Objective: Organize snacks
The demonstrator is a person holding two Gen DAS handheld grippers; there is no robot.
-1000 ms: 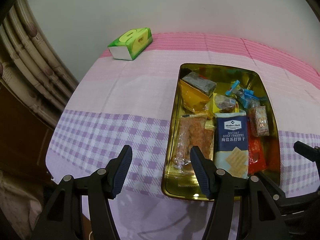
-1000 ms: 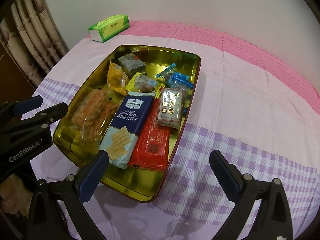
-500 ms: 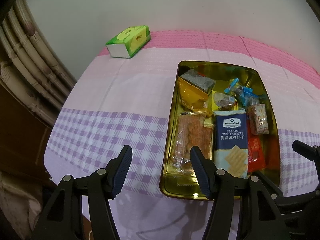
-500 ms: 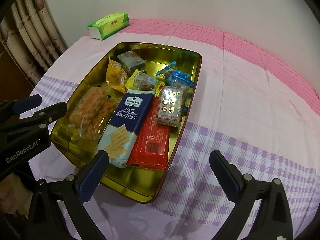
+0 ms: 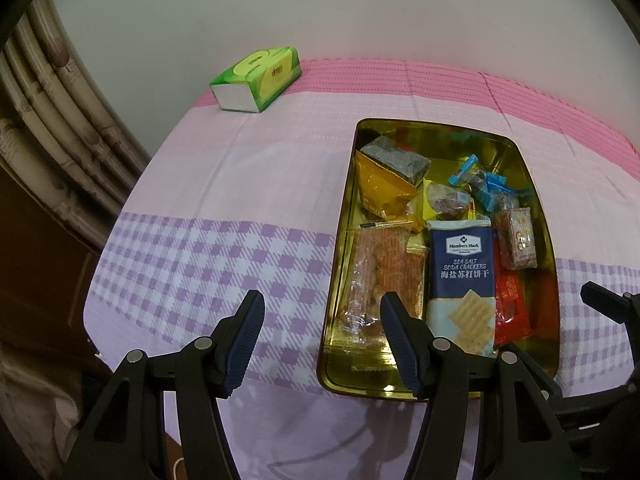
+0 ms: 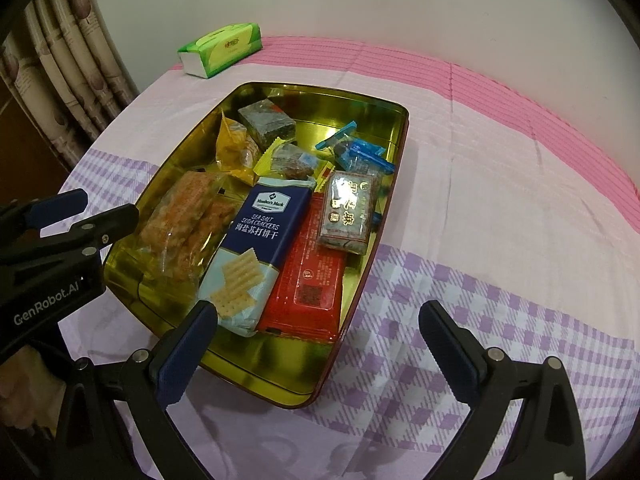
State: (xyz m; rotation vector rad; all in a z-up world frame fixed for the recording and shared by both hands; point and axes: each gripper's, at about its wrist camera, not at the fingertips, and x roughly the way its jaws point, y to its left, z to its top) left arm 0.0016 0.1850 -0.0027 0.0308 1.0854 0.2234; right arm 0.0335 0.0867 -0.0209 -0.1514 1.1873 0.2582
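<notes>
Crinkly snack packets (image 6: 256,240) in glossy gold tin (image 6: 360,300)

Fingers (image 5: 242,342): black, silver screws
Pads (image 6: 188,354): blue, ribbed
Marking (image 6: 48,302): white "GenRobot.AI" on black body

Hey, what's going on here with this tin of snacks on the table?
A person is holding a pair of tongs in each hand above a gold tin full of snacks. The left tongs and the right tongs are both open and holding nothing, hovering at the tin's near end. Inside lie a blue soda cracker pack, a red packet, a clear bag of orange snacks and smaller wrapped pieces. A green tissue box sits at the far edge of the tablecloth.
</notes>
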